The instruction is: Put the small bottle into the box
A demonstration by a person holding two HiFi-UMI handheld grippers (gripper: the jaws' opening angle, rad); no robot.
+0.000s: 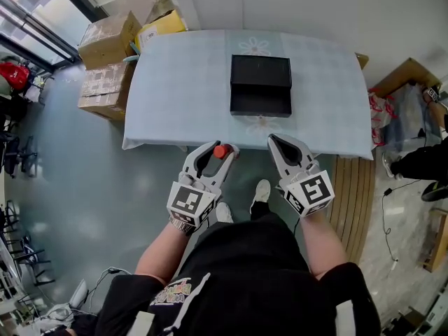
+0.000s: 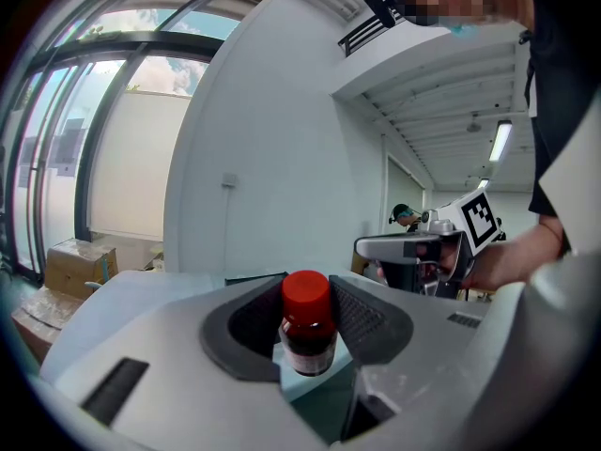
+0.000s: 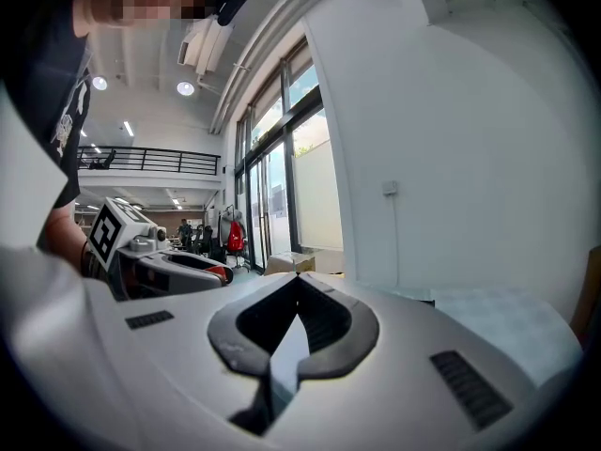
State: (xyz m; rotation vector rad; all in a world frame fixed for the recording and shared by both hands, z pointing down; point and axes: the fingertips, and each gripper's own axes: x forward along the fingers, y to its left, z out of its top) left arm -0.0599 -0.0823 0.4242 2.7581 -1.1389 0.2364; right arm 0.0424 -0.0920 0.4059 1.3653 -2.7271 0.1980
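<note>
A small dark bottle with a red cap [image 2: 307, 324] is clamped between the jaws of my left gripper [image 1: 221, 152], held in the air short of the table's near edge; its red cap [image 1: 221, 151] shows in the head view. The black box [image 1: 260, 85] lies open on the pale blue tablecloth [image 1: 182, 89], lid half behind the tray half, well beyond both grippers. My right gripper [image 1: 274, 143] hovers beside the left one, shut with nothing between its jaws [image 3: 294, 294]. The left gripper also shows at the left of the right gripper view [image 3: 218, 273].
Cardboard boxes [image 1: 108, 54] are stacked on the floor left of the table. A wooden board [image 1: 353, 194] lies on the floor to the right, with a bag [image 1: 381, 114] and a person's legs [image 1: 423, 163] beyond it. My shoes [image 1: 260, 191] stand below the grippers.
</note>
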